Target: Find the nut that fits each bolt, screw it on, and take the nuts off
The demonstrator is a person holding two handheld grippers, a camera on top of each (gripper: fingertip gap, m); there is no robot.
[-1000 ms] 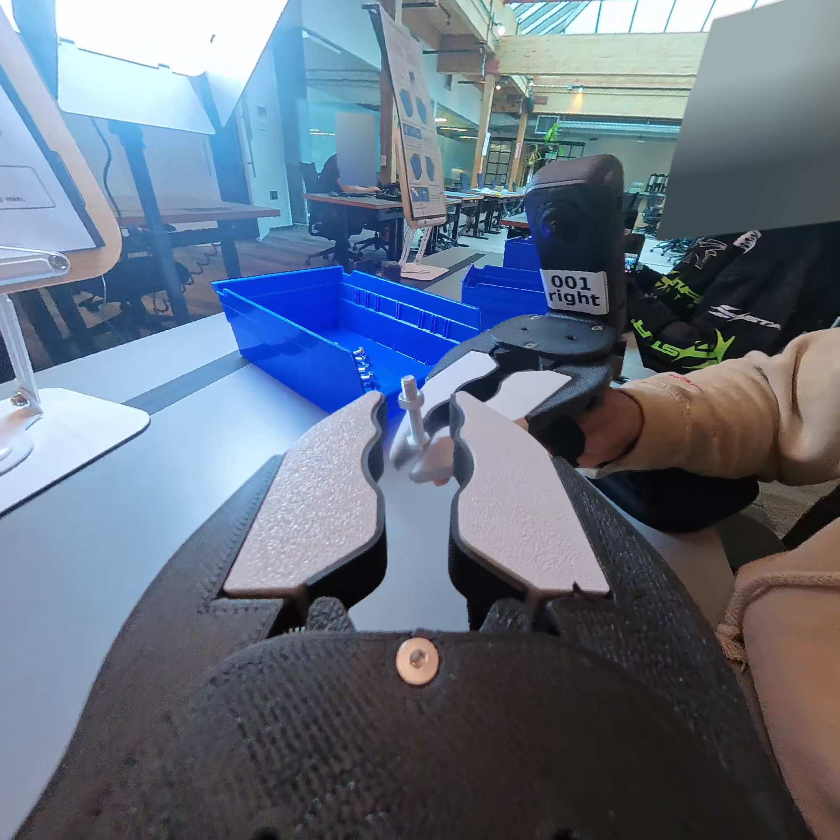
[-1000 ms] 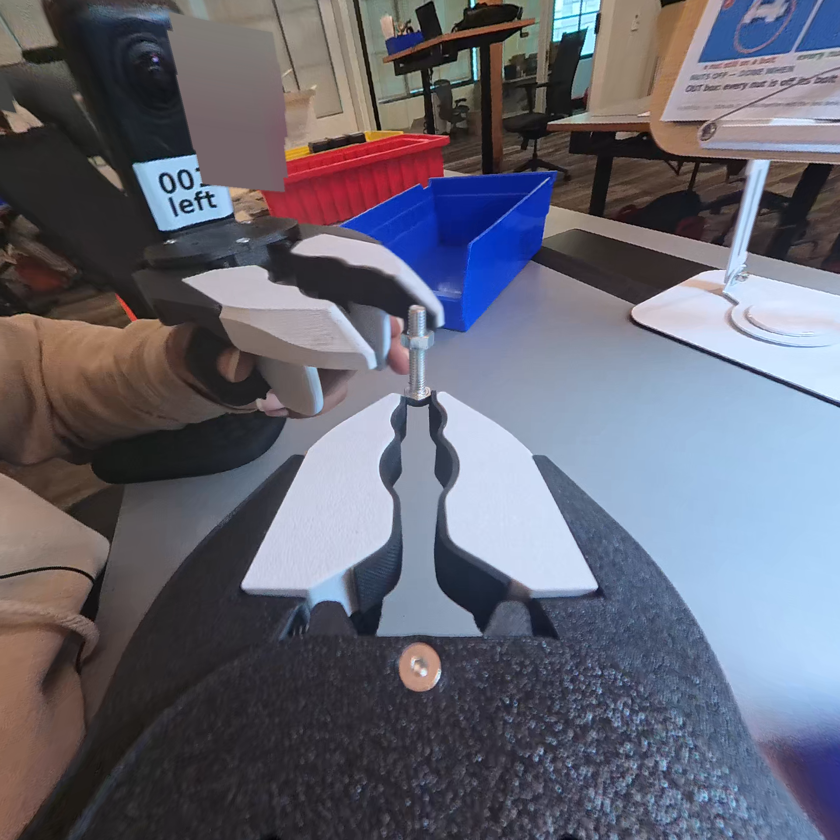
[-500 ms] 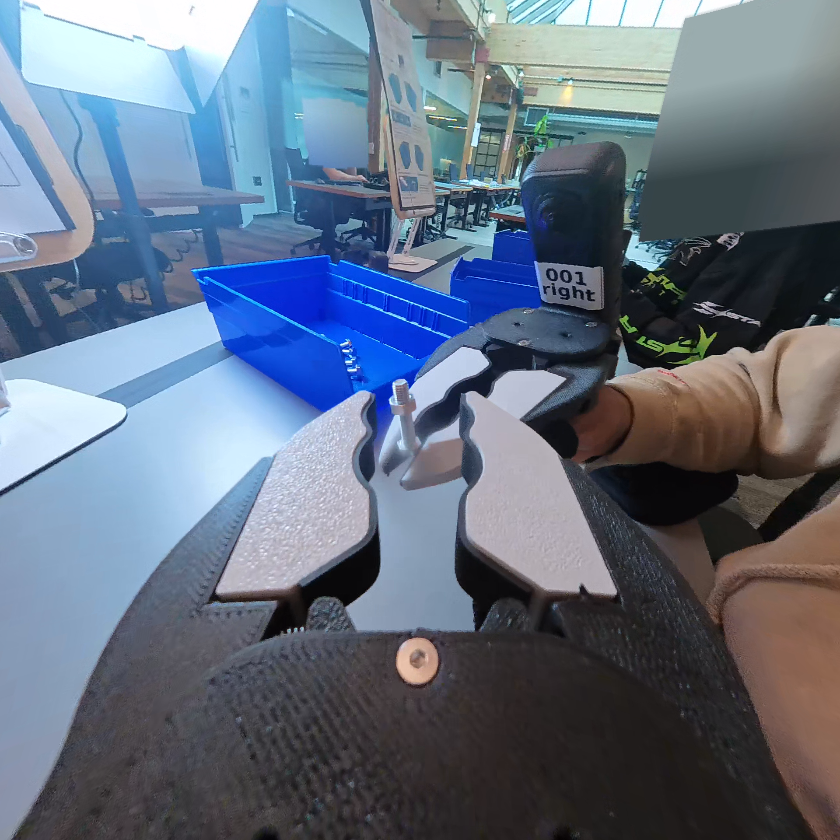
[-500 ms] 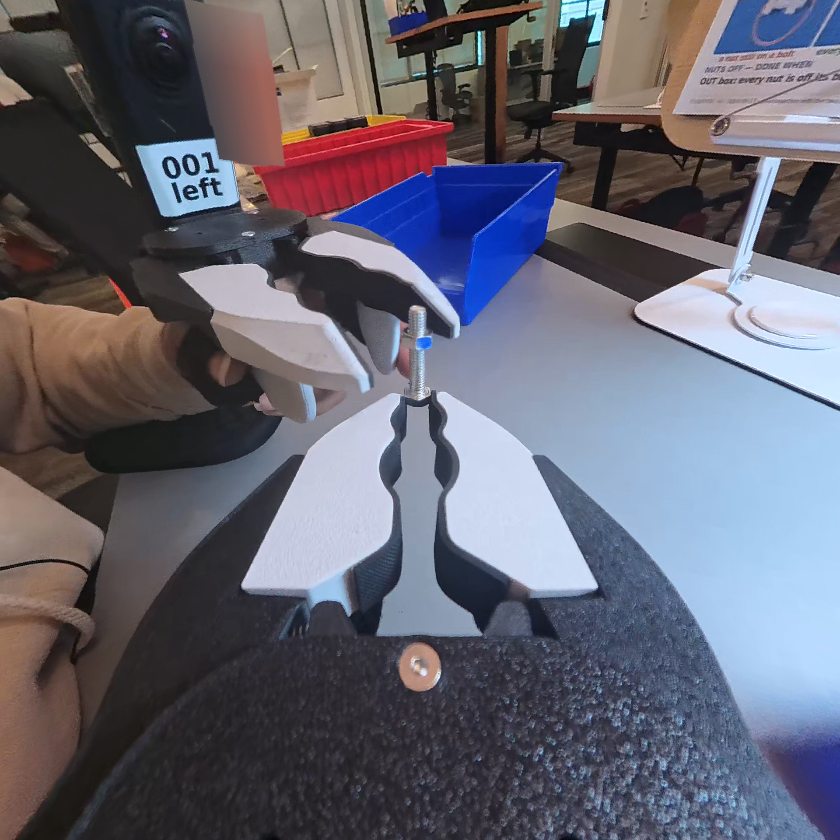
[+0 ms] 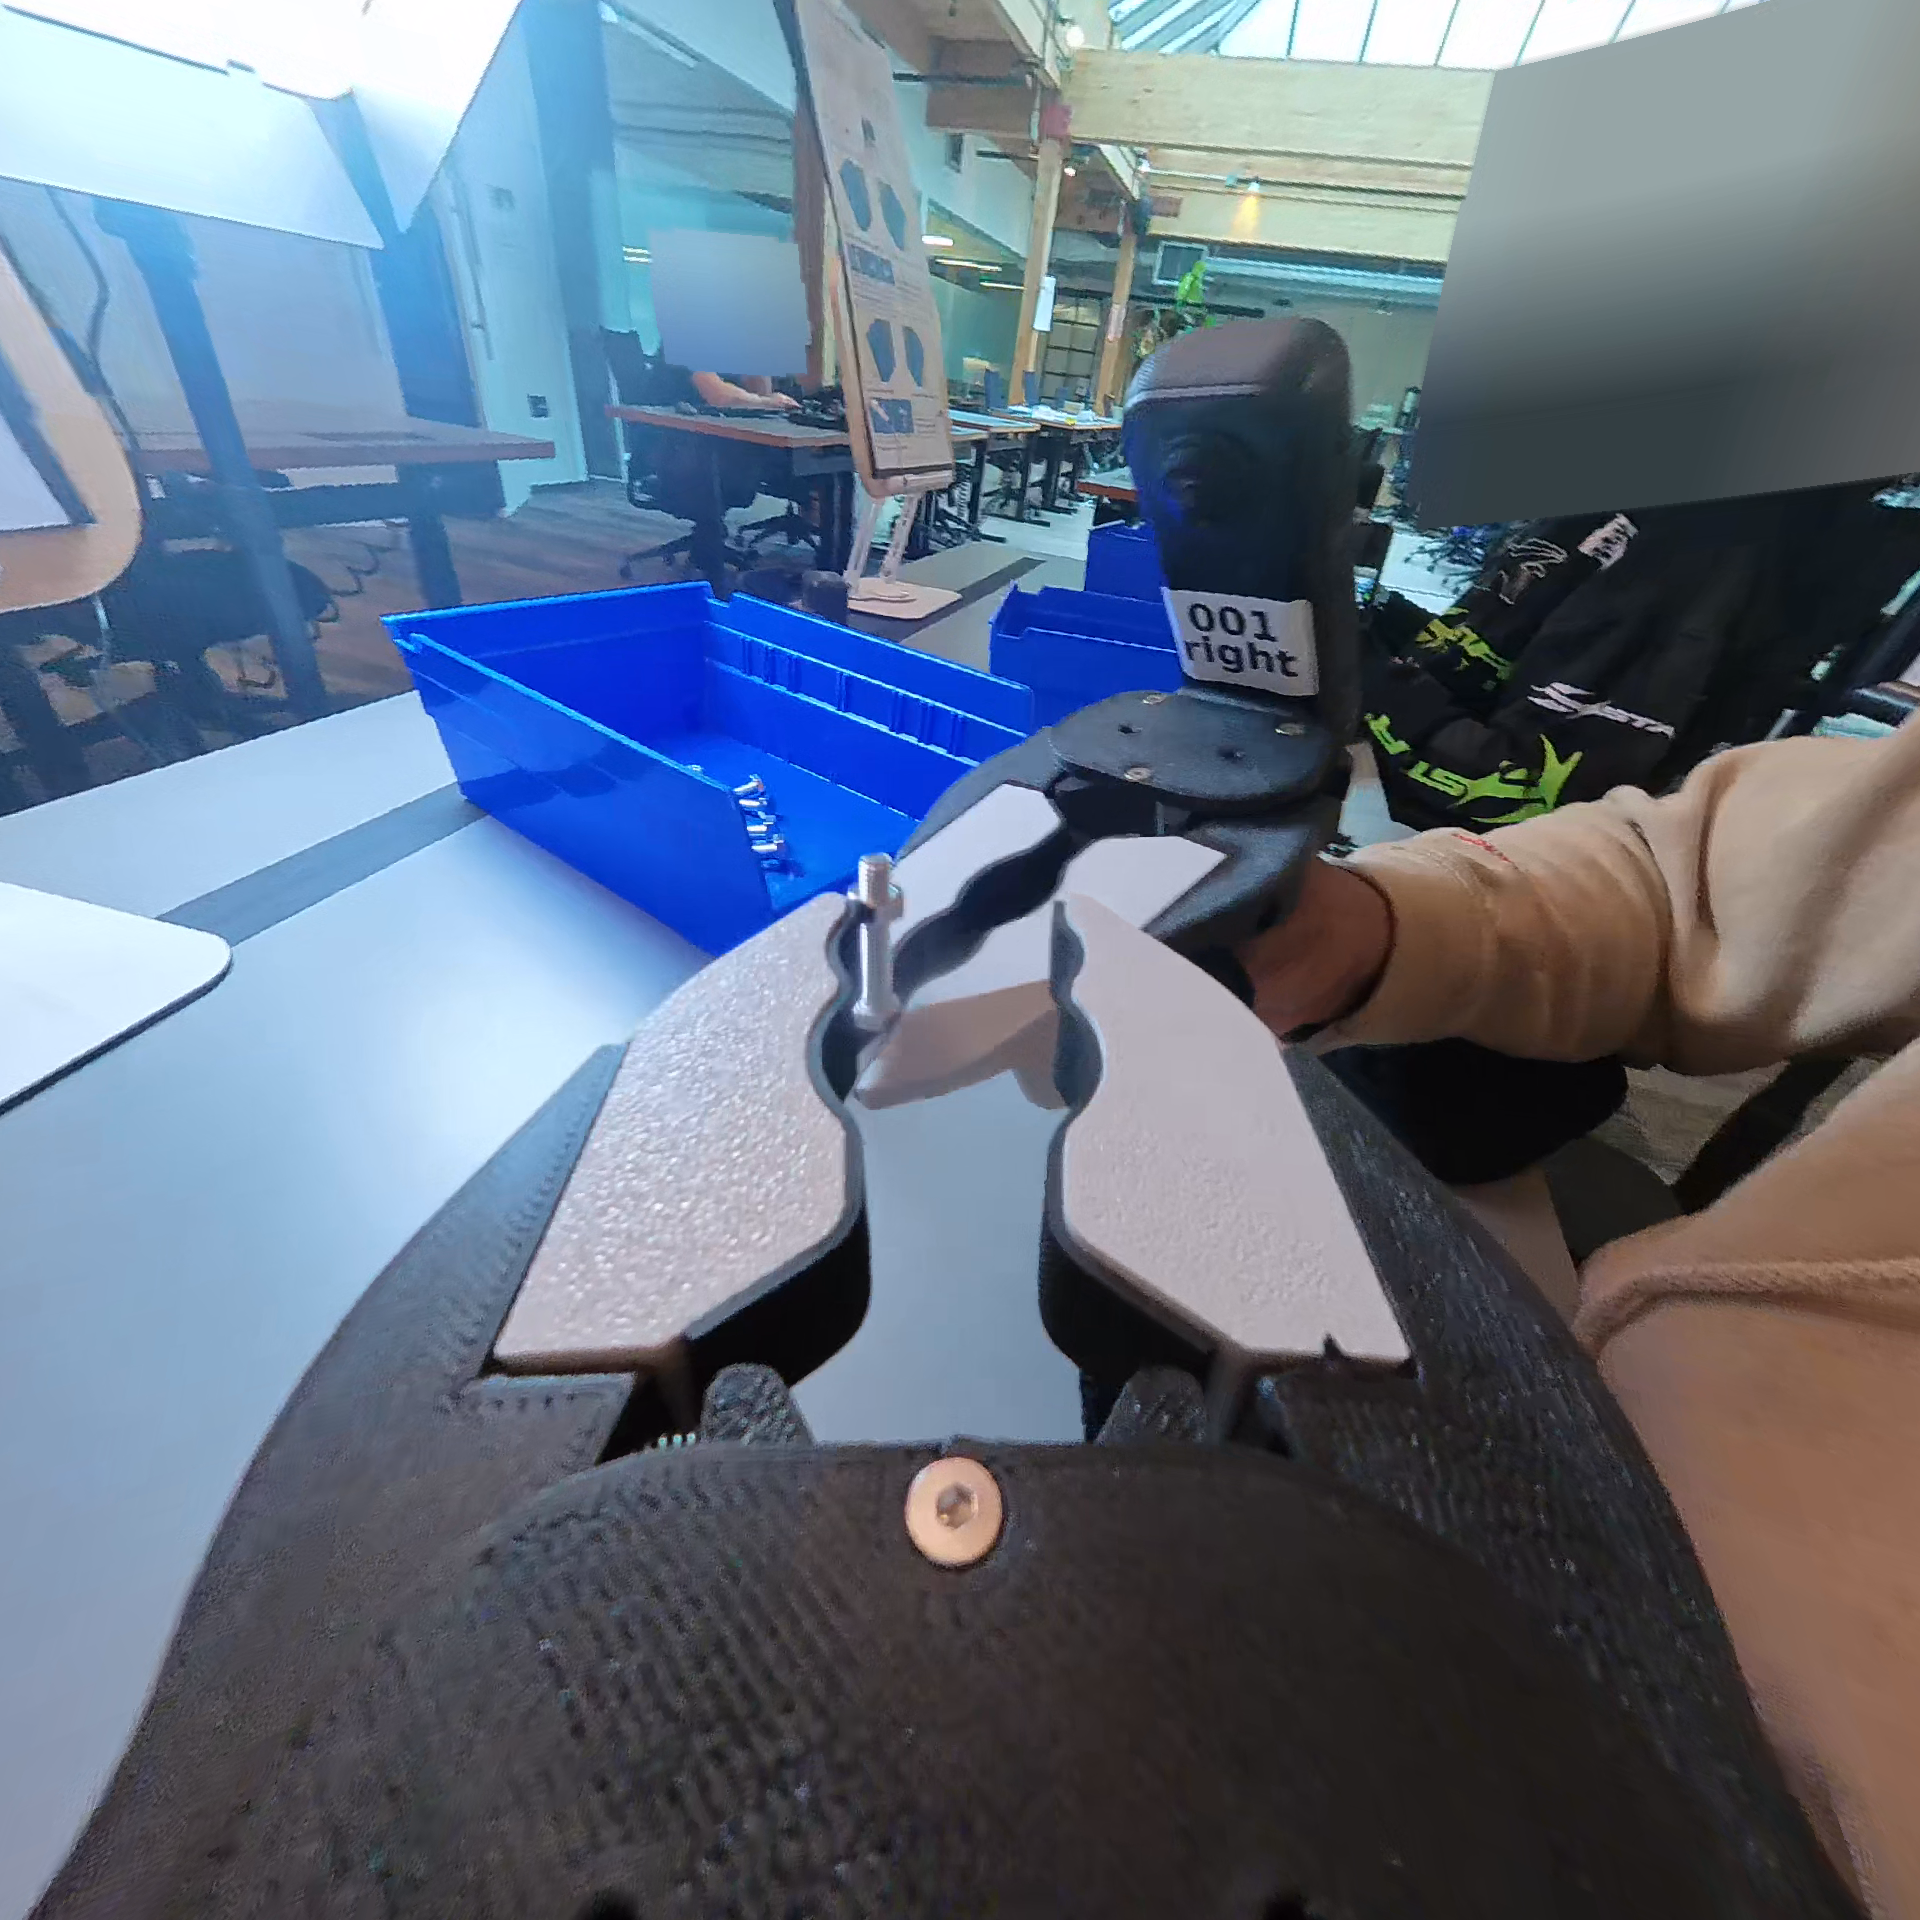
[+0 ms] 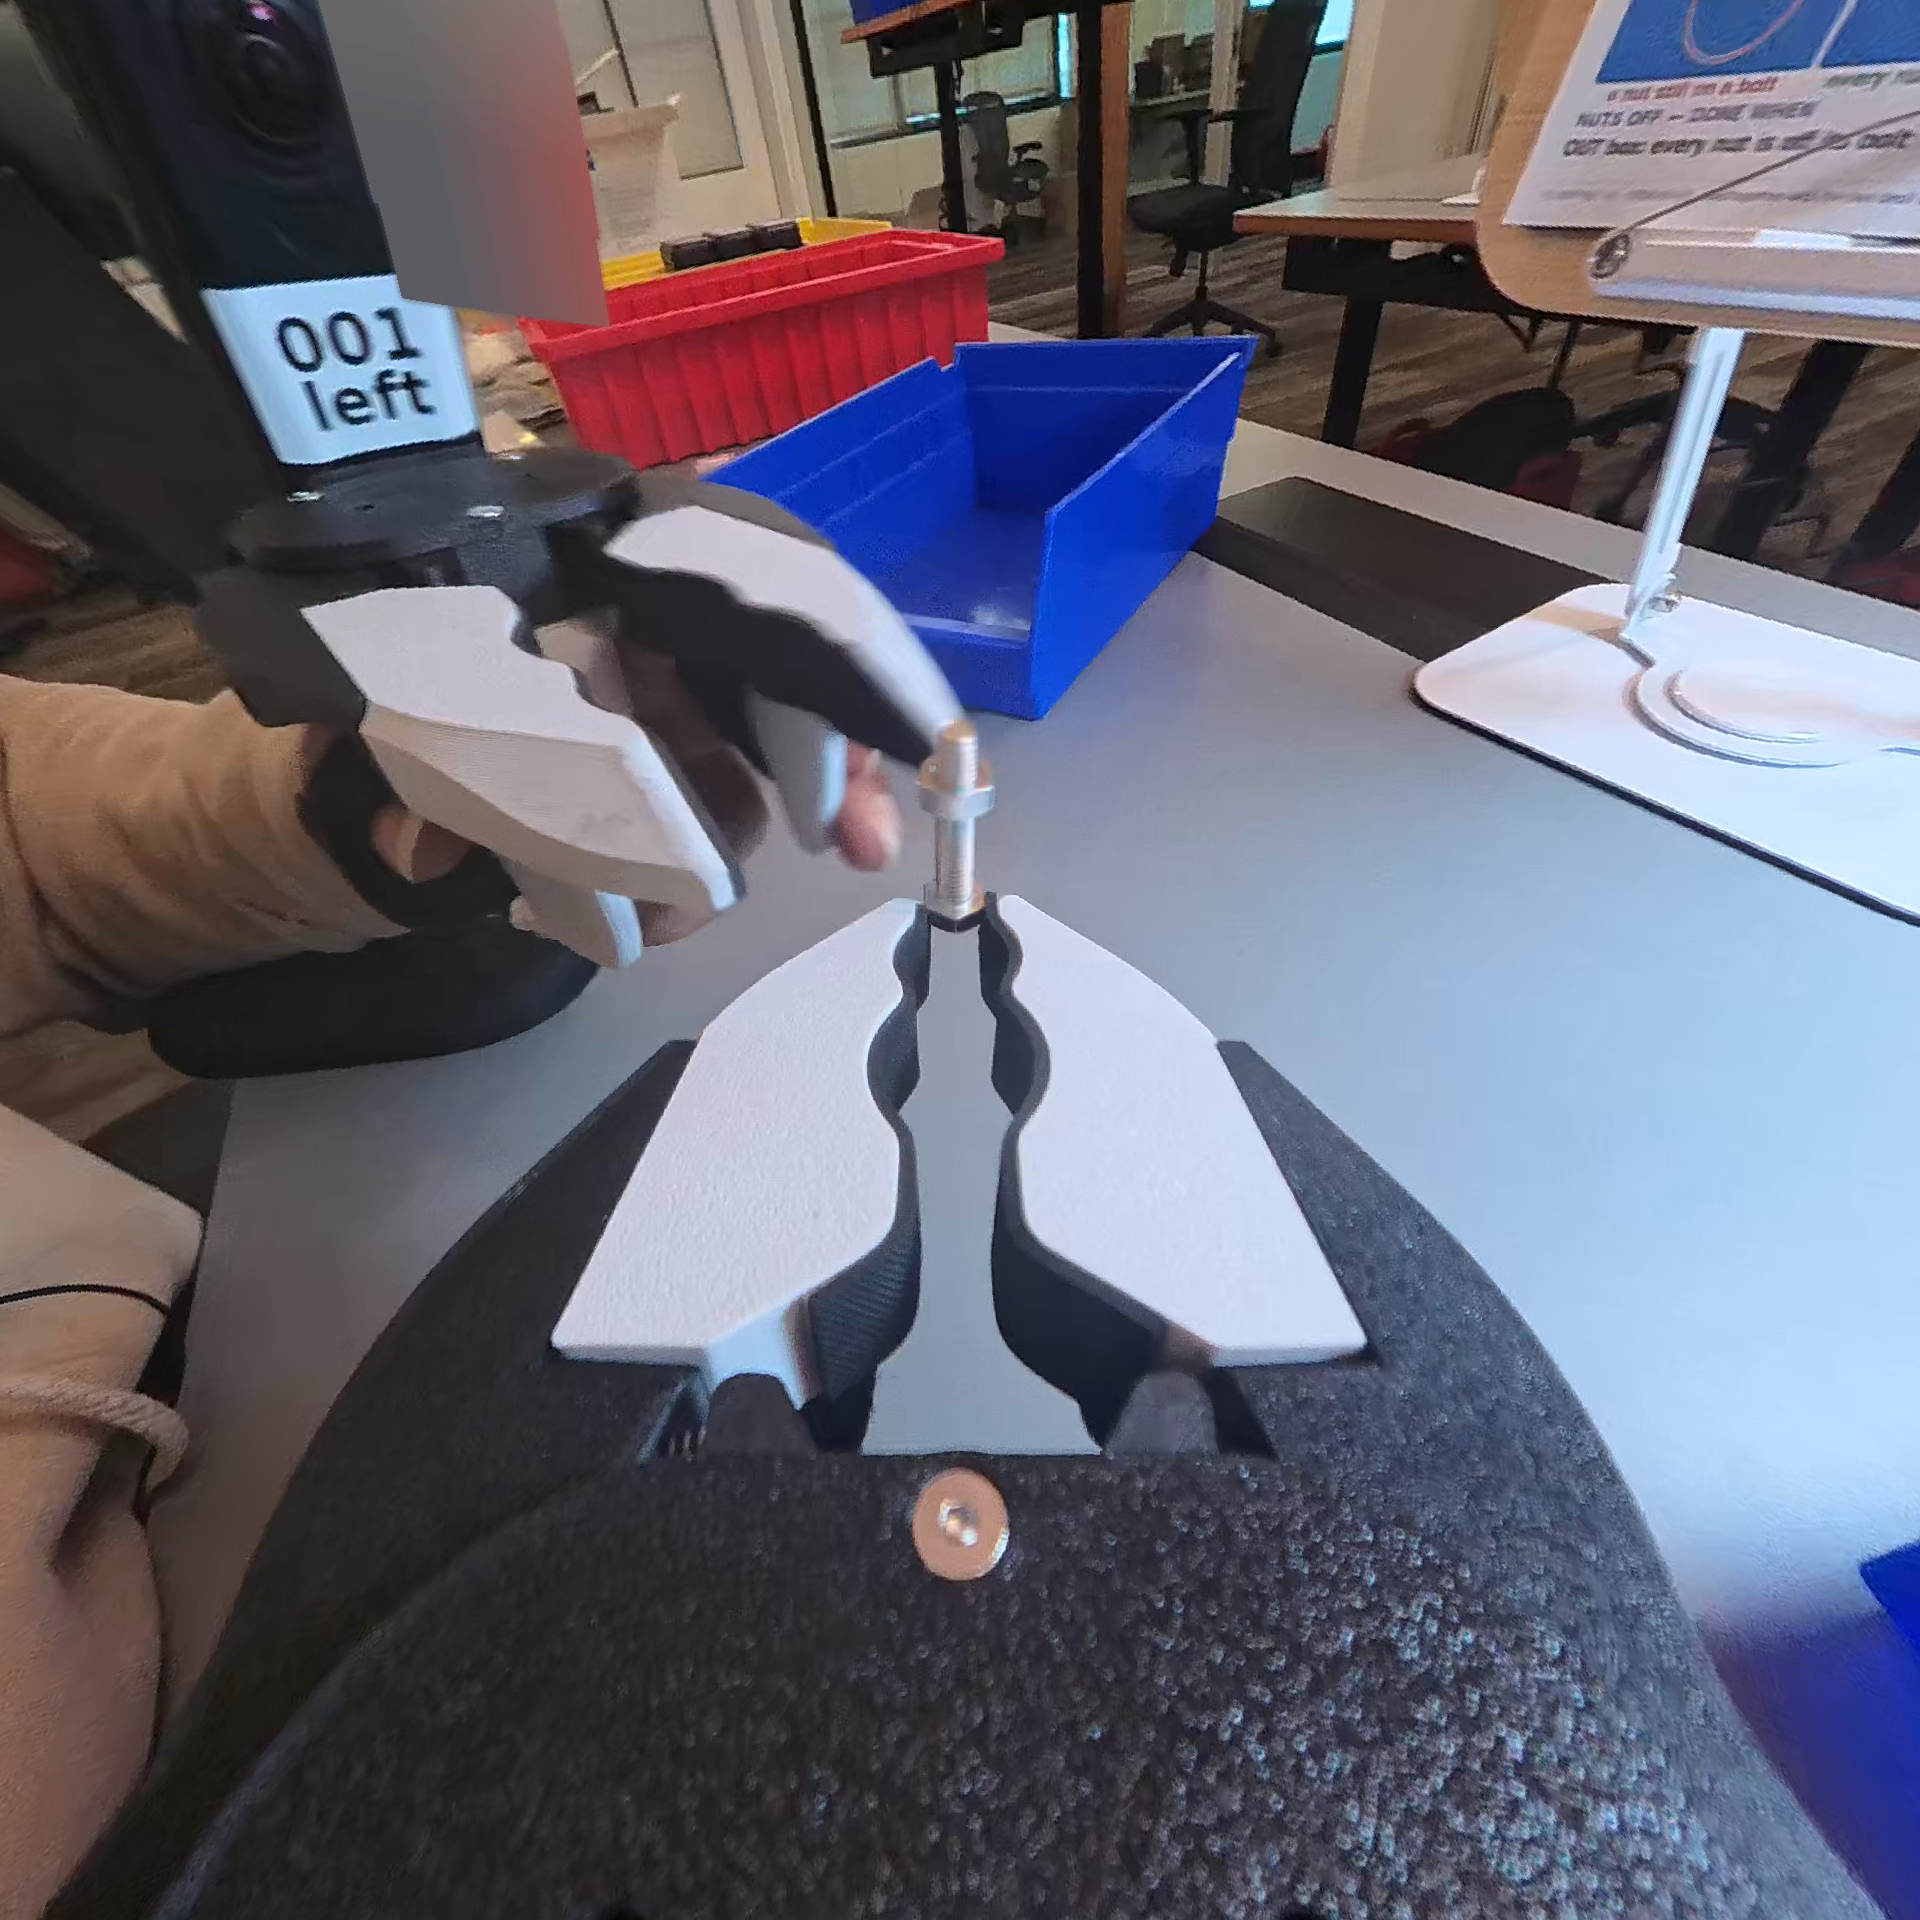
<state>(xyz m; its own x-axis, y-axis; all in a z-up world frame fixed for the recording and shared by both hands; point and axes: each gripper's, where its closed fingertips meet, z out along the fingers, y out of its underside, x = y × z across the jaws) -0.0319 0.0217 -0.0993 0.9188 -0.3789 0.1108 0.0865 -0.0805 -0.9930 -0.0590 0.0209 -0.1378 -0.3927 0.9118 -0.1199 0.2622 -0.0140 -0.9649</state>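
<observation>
**Bolt pinched upright, nut near the top, left jaws spread beside it**

On the left of the right wrist view, the left gripper (image 6: 831, 790) comes in from the person's side with its fingers spread apart and nothing between them; one fingertip (image 6: 914, 727) sits just beside the nut (image 6: 954, 798), and whether it touches I cannot tell. Centre stage, the bolt (image 6: 952, 831) stands upright, its lower end clamped between the tips of the right gripper (image 6: 954, 912), jaws drawn together on it. The nut rides high on the thread, near the free end.

Handling, as I judge it: small, light, rigid steel, smooth and slippery, likely to twist in a loose pinch. Best hold for the nut is across its flats; the bolt wants gripping low, as it is.

Moving right, the grey table (image 6: 1351, 935) is bare around the grippers. The blue bin (image 6: 1132, 603) stands farther off, the white stand base (image 6: 1558, 707) far right, both well apart. In the left wrist view another blue bin (image 5: 582, 790) holds small metal pieces.
</observation>
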